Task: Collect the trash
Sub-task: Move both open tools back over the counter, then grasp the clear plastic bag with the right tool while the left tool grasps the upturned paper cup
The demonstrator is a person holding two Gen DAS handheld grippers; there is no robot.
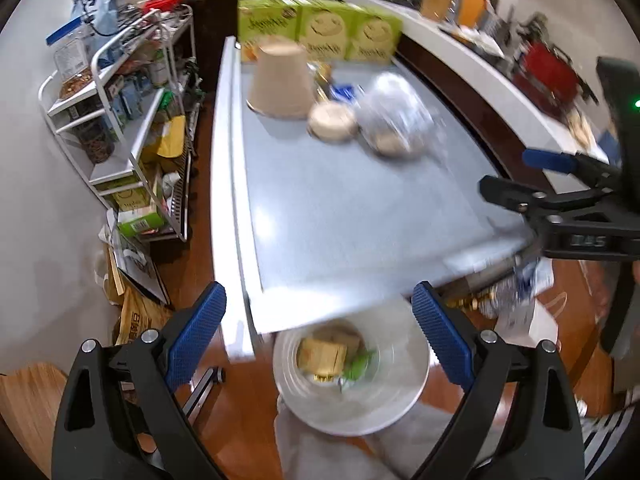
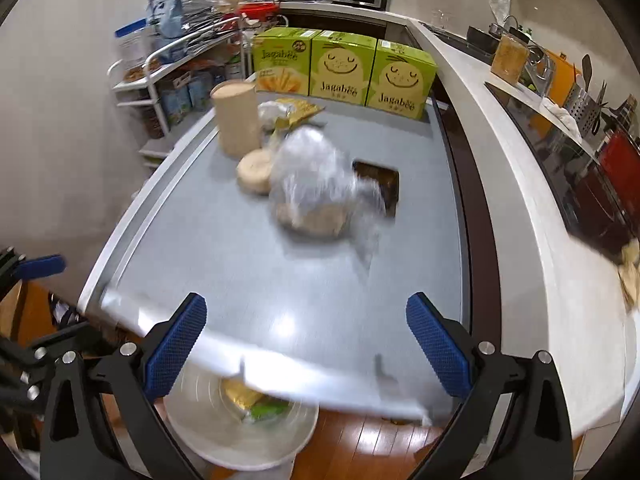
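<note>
On the grey table (image 1: 340, 220) stand an upturned tan paper cup (image 1: 280, 80), a round tan lid (image 1: 332, 120) and a crumpled clear plastic bag (image 1: 394, 120) with something tan inside. The right wrist view shows the same cup (image 2: 236, 120), lid (image 2: 254, 176) and bag (image 2: 316, 184), with snack wrappers (image 2: 294, 110) behind them. Below the table's near edge sits a white lined bin (image 1: 400, 412) (image 2: 208, 440) holding a yellow packet (image 1: 322, 354) and green scraps. My left gripper (image 1: 320, 292) and right gripper (image 2: 307, 304) hang open and empty above the bin and table edge.
Three green Jagabee boxes (image 2: 340, 68) line the table's far end. A dark rectangular thing (image 2: 380, 184) lies right of the bag. A white wire rack (image 1: 120, 120) full of goods stands left, with paper bags on the floor. A white counter (image 2: 500, 160) runs along the right.
</note>
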